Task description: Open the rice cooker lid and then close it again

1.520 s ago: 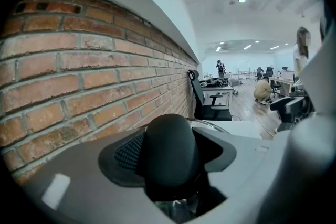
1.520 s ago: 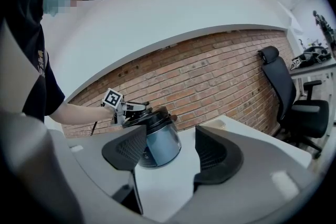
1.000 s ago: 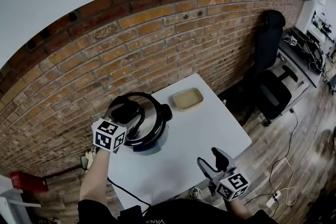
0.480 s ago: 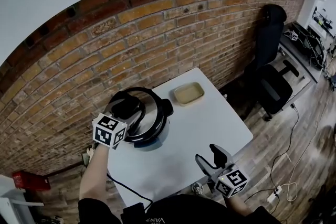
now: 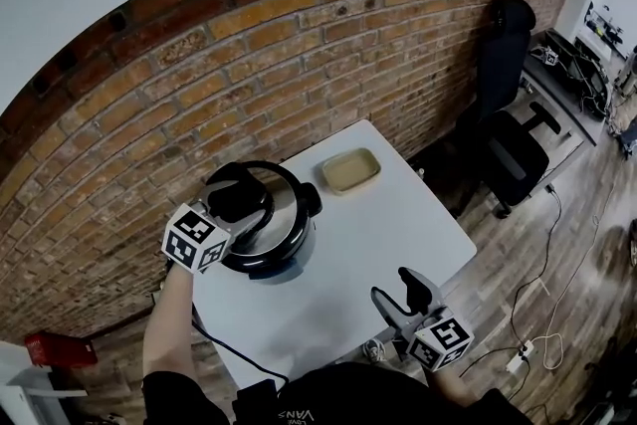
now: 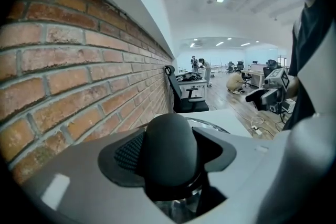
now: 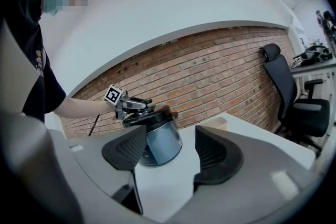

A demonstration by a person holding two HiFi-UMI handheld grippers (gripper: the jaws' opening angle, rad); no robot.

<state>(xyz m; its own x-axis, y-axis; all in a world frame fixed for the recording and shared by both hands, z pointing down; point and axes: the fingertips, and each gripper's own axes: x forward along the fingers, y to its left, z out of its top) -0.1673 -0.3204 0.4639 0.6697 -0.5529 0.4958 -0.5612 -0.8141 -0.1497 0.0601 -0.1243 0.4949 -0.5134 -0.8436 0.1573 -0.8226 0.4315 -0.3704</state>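
Observation:
A rice cooker (image 5: 289, 249) with a steel and black lid (image 5: 282, 214) stands at the table's left, by the brick wall; its lid lies down on the pot. My left gripper (image 5: 239, 198) reaches over it, its jaws closed on the lid's black knob (image 6: 170, 152), which fills the gap between the pads. In the right gripper view the cooker (image 7: 161, 143) sits ahead between the jaws, with the left gripper (image 7: 137, 105) on top of it. My right gripper (image 5: 399, 293) hangs open and empty near the table's front edge.
A shallow beige tray (image 5: 349, 170) lies at the far side of the white table (image 5: 398, 224). A black office chair (image 5: 513, 149) stands to the right beyond the table. A black cable (image 5: 224, 350) runs off the table's front left.
The left gripper has rolled a little on the knob, its marker cube swinging left. The lid stays down. The right gripper has kept still.

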